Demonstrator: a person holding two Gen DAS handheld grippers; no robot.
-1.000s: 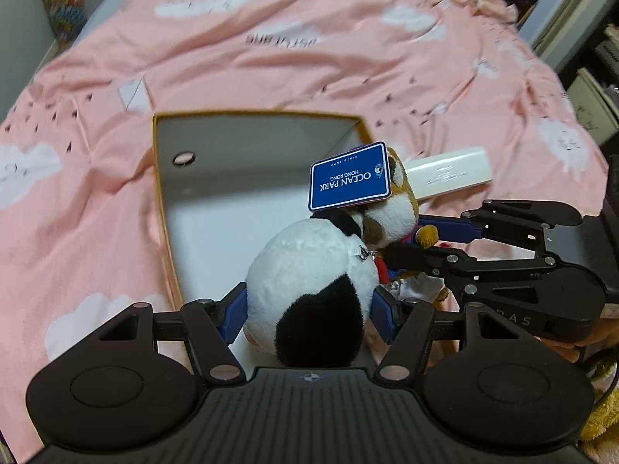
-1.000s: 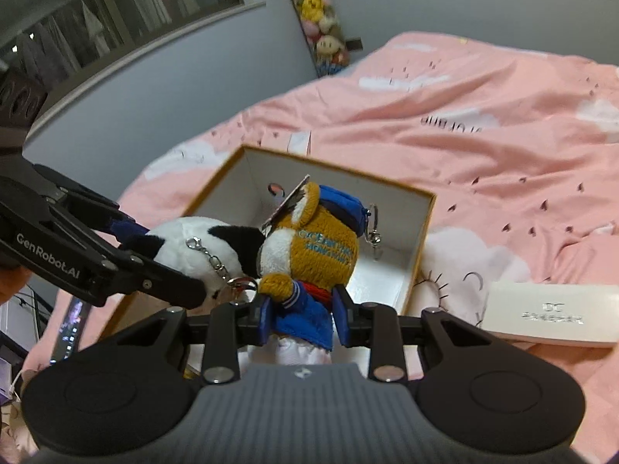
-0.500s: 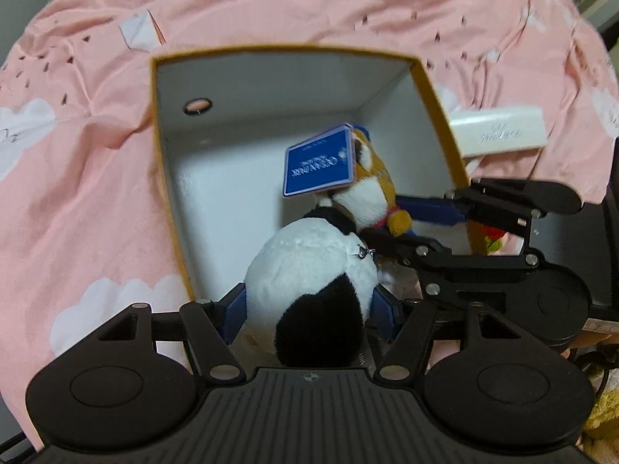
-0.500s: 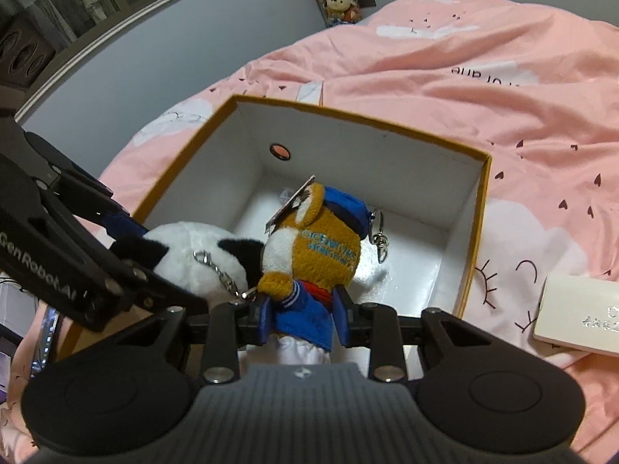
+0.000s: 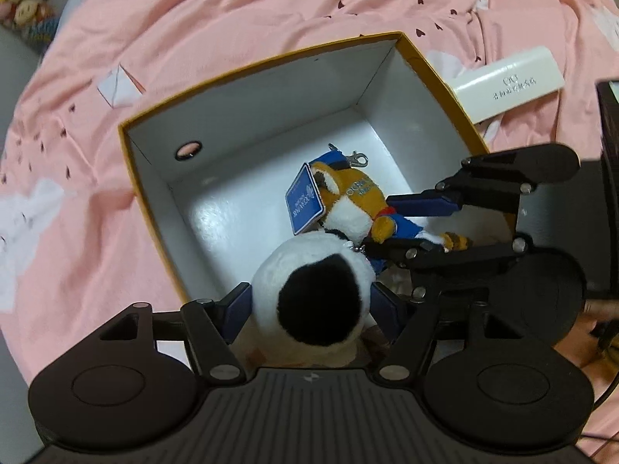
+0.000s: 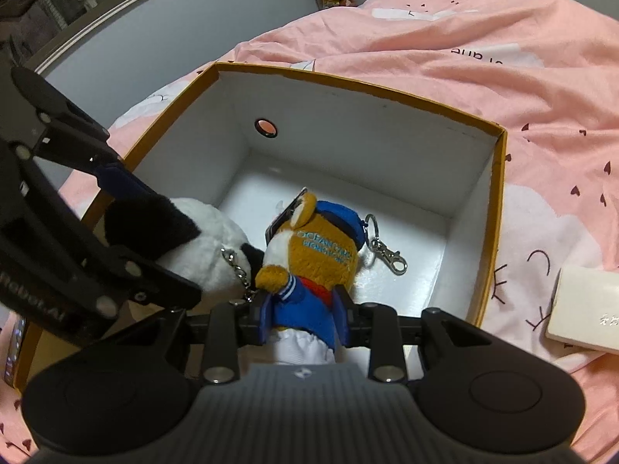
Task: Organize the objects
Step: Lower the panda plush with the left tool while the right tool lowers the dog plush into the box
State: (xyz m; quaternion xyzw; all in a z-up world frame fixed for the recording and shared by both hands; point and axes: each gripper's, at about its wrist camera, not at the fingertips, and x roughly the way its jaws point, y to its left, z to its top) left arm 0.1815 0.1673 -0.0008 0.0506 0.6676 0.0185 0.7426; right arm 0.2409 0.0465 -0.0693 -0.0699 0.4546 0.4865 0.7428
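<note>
While the pink bedspread (image 5: 240,31) filled most of both views a second ago, the open box (image 5: 278,58) now fills the middle of each frame, its white floor close below both toys. That shift reads as both hands having come down into the box. The left hand-held gripper (image 5: 309,301) sits at the lower centre of its view with the black-and-white plush (image 5: 313,286) between its blue pads; its jaws have widened a little over the last second, and the pads look to be just at the toy's sides, so the hold seems to be loosening rather than firm. The right hand-held gripper (image 6: 305,317), at the lower centre of its own view, stays clamped on the blue-jacketed body of the orange plush (image 6: 321,255), with no change in width. Its cap and blue tag (image 5: 305,205) now lie low against the box floor, and the keyring clasp (image 6: 390,259) rests on the floor to its right. Both toys look as good as delivered; I judge letting go and lifting clear to be the next step. A flat white carton (image 5: 510,85) lies outside the box on the bedspread, at the upper right of the left view.
</note>
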